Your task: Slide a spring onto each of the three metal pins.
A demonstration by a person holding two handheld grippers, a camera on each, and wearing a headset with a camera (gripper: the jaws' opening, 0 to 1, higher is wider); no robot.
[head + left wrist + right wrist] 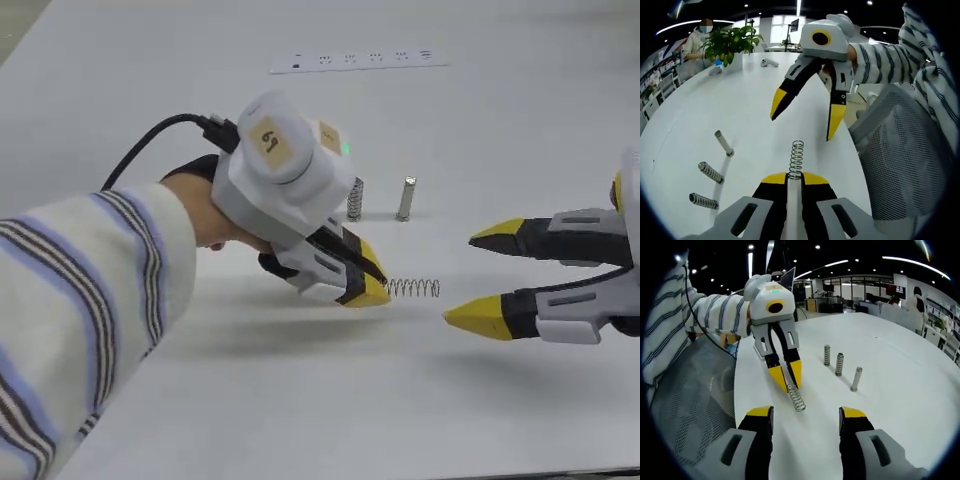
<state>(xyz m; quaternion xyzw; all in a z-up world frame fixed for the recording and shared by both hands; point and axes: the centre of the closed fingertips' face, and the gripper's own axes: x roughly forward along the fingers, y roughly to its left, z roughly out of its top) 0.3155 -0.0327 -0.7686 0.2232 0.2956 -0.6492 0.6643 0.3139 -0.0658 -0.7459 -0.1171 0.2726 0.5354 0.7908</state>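
The left gripper (372, 289) has its jaws clamped on one end of the loose steel coil spring (412, 288), held level and low over the white table (300, 400). The free end points outward, apparently for a handover. The right gripper (460, 278) faces it with jaws wide, not touching. Holders: first sprung pin (827, 355) and second sprung pin (839, 364) are filled; the bare steel pin (406, 198) stands empty nearby.

One spring (412, 288) lying on table (300, 400), bare pin (406, 199) behind it
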